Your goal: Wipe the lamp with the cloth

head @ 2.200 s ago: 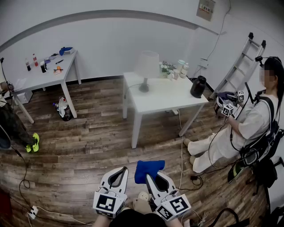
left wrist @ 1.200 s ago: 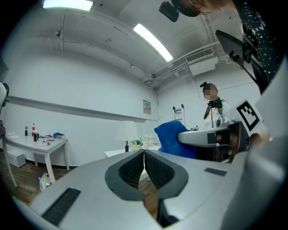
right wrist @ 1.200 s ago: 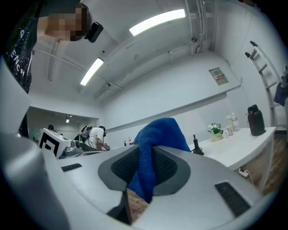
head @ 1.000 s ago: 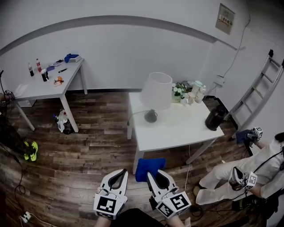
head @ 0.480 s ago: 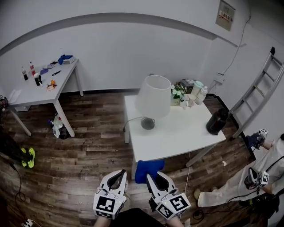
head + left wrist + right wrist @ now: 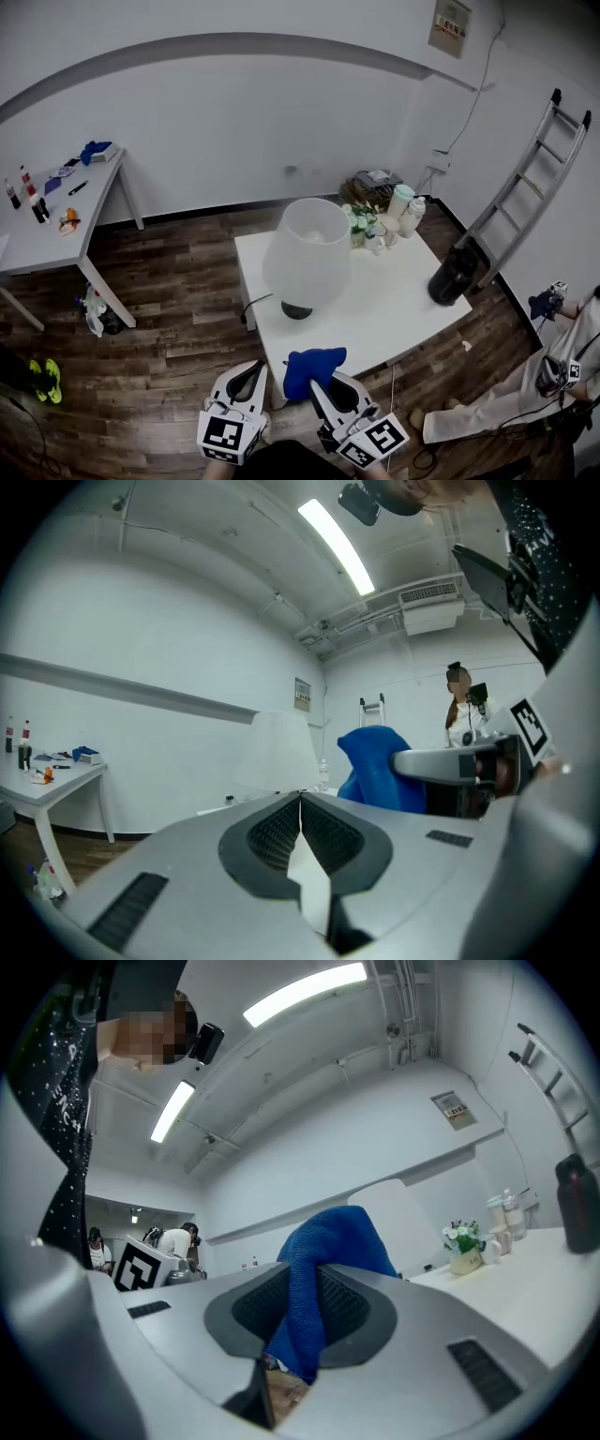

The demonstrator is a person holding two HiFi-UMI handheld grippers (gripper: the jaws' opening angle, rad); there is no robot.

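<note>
right gripper jaws were clamped on the blue cloth, which bunched up past the fingertips; left gripper jaws were pressed together, empty; lamp stood on white table ahead of both, apart from the cloth

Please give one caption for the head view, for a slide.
Right gripper holds a blue cloth before the white lamp on the table; left gripper shut, empty.

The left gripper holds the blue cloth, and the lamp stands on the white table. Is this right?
No: the right gripper holds the blue cloth, as the right gripper view shows. The lamp does stand on the white table.
</note>
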